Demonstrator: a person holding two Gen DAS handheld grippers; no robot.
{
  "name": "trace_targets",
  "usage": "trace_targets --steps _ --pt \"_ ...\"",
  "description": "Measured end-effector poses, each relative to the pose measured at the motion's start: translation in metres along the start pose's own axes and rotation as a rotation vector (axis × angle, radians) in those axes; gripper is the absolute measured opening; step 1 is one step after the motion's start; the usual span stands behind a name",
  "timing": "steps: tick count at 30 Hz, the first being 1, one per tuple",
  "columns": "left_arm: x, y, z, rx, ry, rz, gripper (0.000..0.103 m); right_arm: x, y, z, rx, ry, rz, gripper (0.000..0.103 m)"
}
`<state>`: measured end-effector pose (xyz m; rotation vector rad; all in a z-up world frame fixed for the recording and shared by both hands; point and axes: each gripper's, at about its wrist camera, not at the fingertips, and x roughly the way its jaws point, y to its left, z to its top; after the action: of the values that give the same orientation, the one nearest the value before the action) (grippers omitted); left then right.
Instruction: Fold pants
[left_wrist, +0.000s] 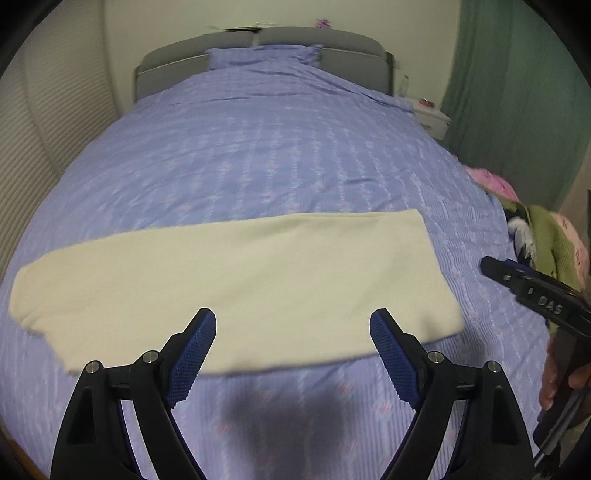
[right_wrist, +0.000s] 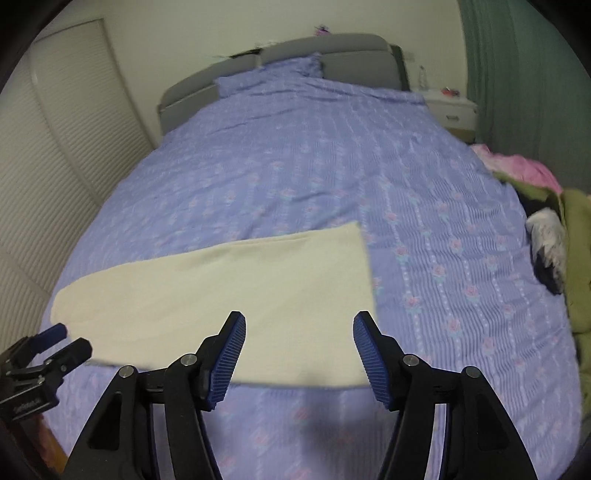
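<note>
Cream pants (left_wrist: 229, 280) lie folded on the bedspread (left_wrist: 277, 155); lettering blurred.

Counted on the bed
One cream pants (left_wrist: 229, 273), one pillow (left_wrist: 264, 55), two grippers (left_wrist: 291, 354) (right_wrist: 299, 354), one clothes heap (right_wrist: 554, 221).

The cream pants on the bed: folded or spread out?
Folded. The cream pants lie flat on the bed as one long strip, no separate legs showing.

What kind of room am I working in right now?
A bedroom, most likely: a bed with a grey headboard and pillow, a white nightstand beside it, and cream pants on the cover.
</note>
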<state>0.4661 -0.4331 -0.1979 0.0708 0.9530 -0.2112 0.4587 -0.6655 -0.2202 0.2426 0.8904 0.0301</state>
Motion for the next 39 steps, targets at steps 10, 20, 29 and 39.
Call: trace_targets --steps 10,20,29,39 --pt "0.106 -0.055 0.009 0.086 0.085 0.006 0.086 0.112 -0.071 -0.020 0.154 0.099 0.094 0.062" --pt "0.149 -0.070 0.016 0.110 0.090 0.014 0.086 0.159 -0.108 -0.032 0.327 0.072 0.250 0.056" --pt "0.172 -0.096 0.042 0.115 0.098 -0.054 0.086 0.188 -0.109 -0.019 0.302 0.097 0.359 0.039" --pt "0.165 -0.096 0.046 0.083 0.157 -0.105 0.086 0.210 -0.121 -0.007 0.493 0.170 0.424 0.020"
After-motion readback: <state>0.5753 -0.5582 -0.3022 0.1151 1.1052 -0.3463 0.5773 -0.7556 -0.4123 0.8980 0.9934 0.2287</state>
